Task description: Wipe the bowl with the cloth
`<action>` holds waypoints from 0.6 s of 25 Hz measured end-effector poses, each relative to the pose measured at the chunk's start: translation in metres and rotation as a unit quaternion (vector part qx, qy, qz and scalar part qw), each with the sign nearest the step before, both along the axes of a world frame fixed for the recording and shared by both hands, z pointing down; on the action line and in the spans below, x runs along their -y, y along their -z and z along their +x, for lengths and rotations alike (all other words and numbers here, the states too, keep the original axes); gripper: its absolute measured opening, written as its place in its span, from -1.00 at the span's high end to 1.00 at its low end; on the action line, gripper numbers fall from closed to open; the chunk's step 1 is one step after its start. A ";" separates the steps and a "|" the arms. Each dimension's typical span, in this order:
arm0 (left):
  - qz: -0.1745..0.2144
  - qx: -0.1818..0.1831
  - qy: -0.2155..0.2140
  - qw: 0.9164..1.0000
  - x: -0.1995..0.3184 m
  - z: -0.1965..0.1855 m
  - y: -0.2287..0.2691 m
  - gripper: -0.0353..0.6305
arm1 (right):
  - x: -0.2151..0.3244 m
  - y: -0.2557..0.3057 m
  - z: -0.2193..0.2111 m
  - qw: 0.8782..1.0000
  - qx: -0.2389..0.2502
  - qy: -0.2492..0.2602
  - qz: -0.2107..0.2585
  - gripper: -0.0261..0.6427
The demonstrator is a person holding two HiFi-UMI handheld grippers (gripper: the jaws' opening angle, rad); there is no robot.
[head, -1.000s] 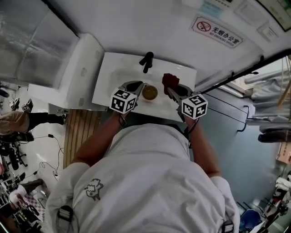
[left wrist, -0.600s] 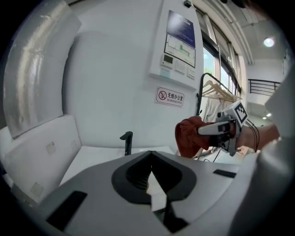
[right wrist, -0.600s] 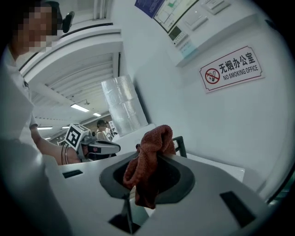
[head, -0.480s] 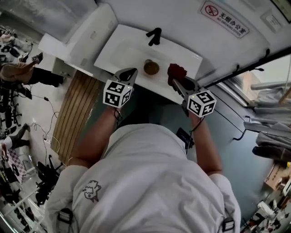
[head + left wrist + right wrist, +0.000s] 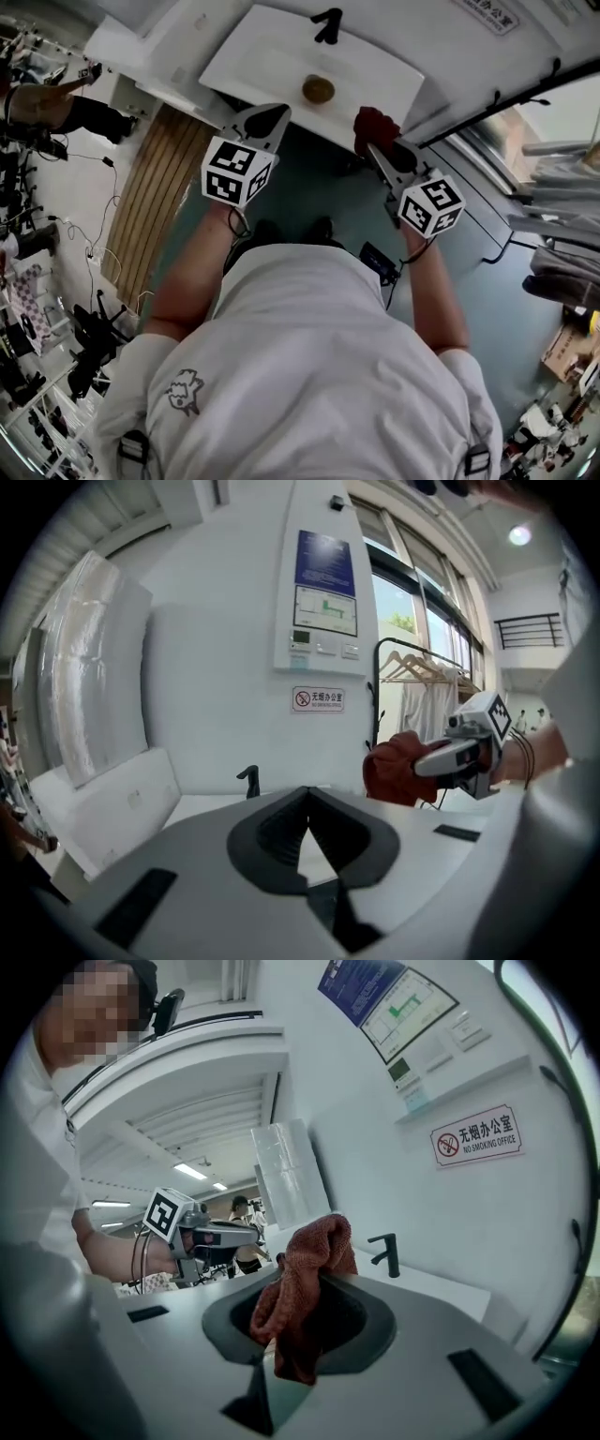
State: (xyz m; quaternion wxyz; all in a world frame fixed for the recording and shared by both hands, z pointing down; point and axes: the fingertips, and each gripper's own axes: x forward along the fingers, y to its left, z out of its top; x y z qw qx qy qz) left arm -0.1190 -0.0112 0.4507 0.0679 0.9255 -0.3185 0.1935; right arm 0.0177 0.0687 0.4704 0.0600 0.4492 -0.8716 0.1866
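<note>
1. Bowl (image 5: 318, 90): one, brown, set in the white sink (image 5: 272, 56) near the black tap (image 5: 327, 23); touched by neither gripper.
2. Cloth (image 5: 374, 127): one, red, bunched, kept apart from the bowl.
3. Grippers: two. Left gripper (image 5: 265, 120): jaws pressed together, nothing held. Right gripper (image 5: 382, 155): jaws clamped on the cloth.
4. Sink: one.
5. Tap: one.
6. No-smoking sign (image 5: 476, 1135): one, fixed to the wall.

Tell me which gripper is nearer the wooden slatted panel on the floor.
Left. The left gripper hangs just right of the wooden slatted panel in the head view; the right gripper, shut on the red cloth, is farther, across the person's body.
</note>
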 end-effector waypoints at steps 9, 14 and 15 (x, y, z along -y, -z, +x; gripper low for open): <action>0.034 -0.023 -0.061 0.997 -0.057 -0.067 0.021 0.85 | -0.053 0.021 -0.073 0.999 -0.008 -0.044 0.015 0.65; 0.009 -0.056 -0.107 0.993 -0.087 -0.126 0.022 0.85 | -0.070 0.020 -0.132 0.997 -0.001 -0.080 0.014 0.66; 0.008 -0.061 -0.116 0.991 -0.092 -0.136 0.024 0.85 | -0.073 0.021 -0.144 0.996 -0.001 -0.085 0.016 0.66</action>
